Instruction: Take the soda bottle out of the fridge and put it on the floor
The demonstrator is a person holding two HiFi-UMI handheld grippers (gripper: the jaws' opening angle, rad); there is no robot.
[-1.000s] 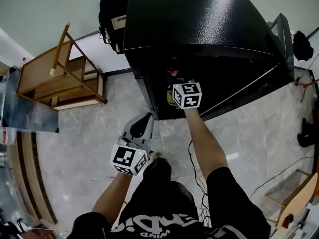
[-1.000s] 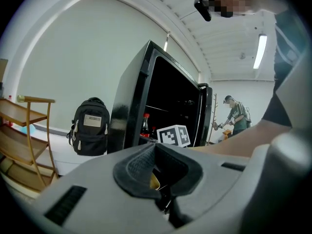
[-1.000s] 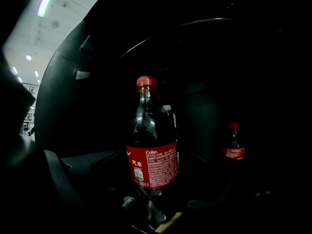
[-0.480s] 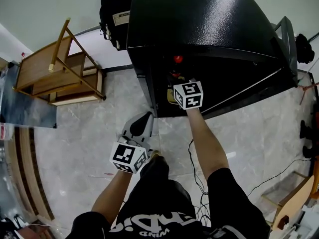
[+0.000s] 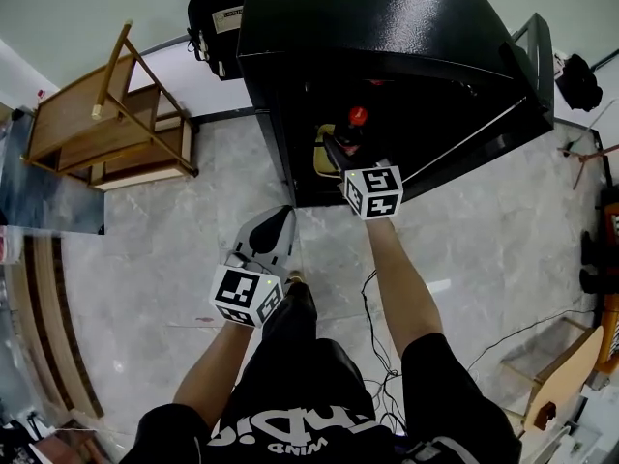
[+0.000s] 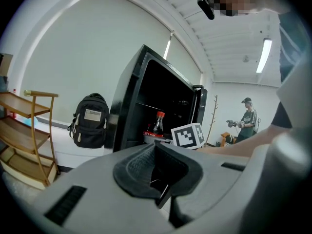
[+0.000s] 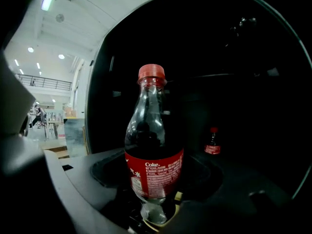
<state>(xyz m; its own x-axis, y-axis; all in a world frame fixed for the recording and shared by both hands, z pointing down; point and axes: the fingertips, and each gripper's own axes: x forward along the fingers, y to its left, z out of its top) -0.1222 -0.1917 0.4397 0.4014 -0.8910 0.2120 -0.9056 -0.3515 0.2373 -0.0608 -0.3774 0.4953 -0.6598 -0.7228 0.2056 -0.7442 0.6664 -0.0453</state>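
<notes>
Right gripper point(image 7: 155, 182), jaws wide, clasped the soda bottle point(image 7: 152, 145) round its labelled lower body at the fridge's point(image 5: 387, 46) open front edge. Smooth plastic, judged slippery, slightly yielding, moderately heavy. Left gripper point(image 6: 158, 179) closed, empty.

Head view: steeply down on fridge point(image 5: 387, 27) front and floor point(image 5: 174, 230). Left gripper view: low, set back, facing the open fridge. Right gripper view: close on the soda bottle point(image 7: 153, 145), shared by all three.

Lab hall: ceiling strip light point(image 6: 265, 55), railed gallery point(image 7: 44, 83).
</notes>
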